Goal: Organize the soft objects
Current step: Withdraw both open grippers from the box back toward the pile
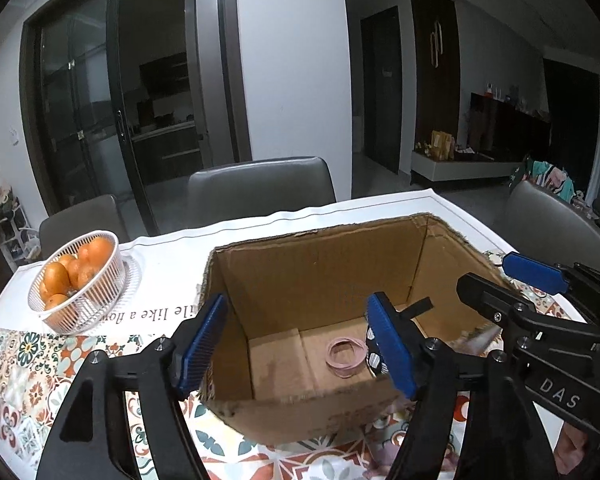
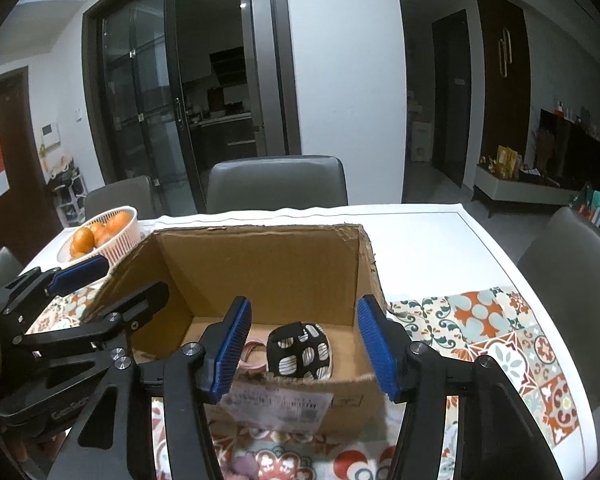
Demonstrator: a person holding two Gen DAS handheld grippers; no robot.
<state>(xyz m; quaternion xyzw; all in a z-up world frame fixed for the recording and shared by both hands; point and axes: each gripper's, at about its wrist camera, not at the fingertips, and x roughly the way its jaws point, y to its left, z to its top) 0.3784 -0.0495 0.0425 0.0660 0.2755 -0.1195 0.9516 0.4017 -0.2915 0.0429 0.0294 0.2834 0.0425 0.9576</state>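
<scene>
Drop step done: both hand-held grippers, left [image 1: 300, 344] and right [image 2: 300, 344], stand apart and empty over the open brown cardboard box [image 2: 268, 264]. Black-and-white patterned soft pouch [image 2: 300, 350] and pink band [image 1: 346, 356] lie inside. Next: fetch another soft item.

Dim indoor light, heavy fisheye bending, dark vignetted corners, slight blur.

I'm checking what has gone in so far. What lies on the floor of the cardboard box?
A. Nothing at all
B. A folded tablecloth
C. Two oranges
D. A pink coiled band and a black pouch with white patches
D: the right wrist view shows the pink coiled band beside the black pouch with white patches on the floor of the cardboard box, while the oranges sit outside in a white basket.
</scene>
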